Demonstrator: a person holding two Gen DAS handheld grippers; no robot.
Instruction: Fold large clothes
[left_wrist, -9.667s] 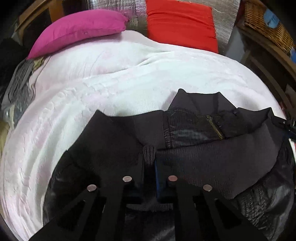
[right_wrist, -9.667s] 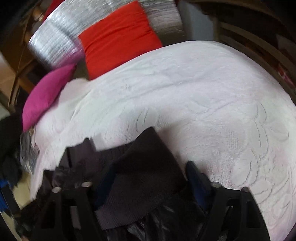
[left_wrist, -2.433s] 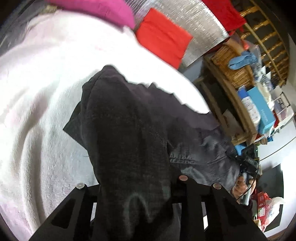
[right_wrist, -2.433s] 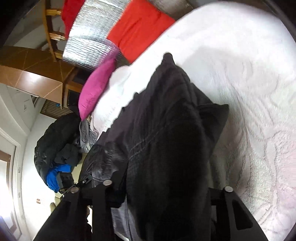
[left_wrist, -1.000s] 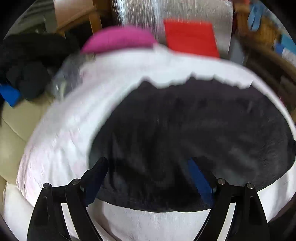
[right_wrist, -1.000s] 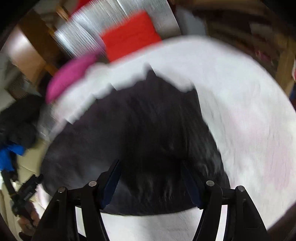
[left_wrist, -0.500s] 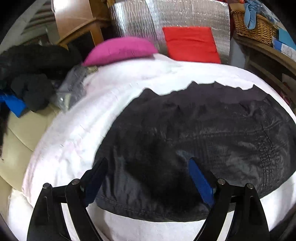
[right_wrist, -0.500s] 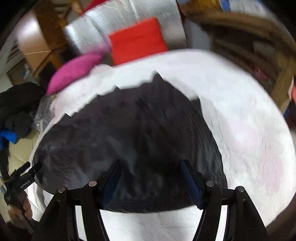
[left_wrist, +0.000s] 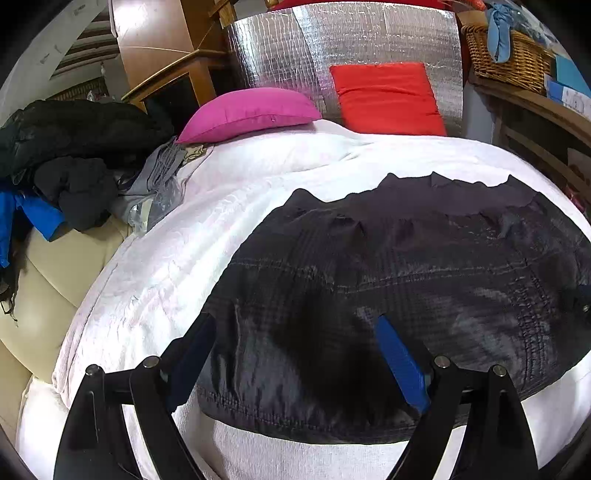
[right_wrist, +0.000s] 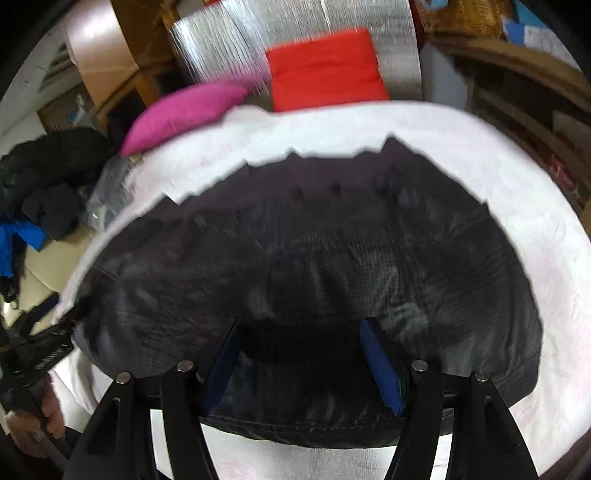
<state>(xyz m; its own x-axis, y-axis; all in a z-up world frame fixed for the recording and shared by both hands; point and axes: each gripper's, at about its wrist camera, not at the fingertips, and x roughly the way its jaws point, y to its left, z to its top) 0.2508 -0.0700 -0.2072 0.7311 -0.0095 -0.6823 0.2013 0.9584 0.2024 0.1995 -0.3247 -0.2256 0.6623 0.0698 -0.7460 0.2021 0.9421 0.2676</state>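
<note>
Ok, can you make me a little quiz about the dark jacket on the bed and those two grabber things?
1. True or false: the black jacket lies spread flat on the white bedspread.
2. Which cushion leans upright against the silver quilted panel? A) the pink cushion B) the red cushion C) neither
3. Fill in the blank: the left gripper and the right gripper both hang over the jacket's near hem with jaws ____.

Key
1. True.
2. B. The pink one lies on the bedspread.
3. Open. Neither is pinching any fabric.
</note>
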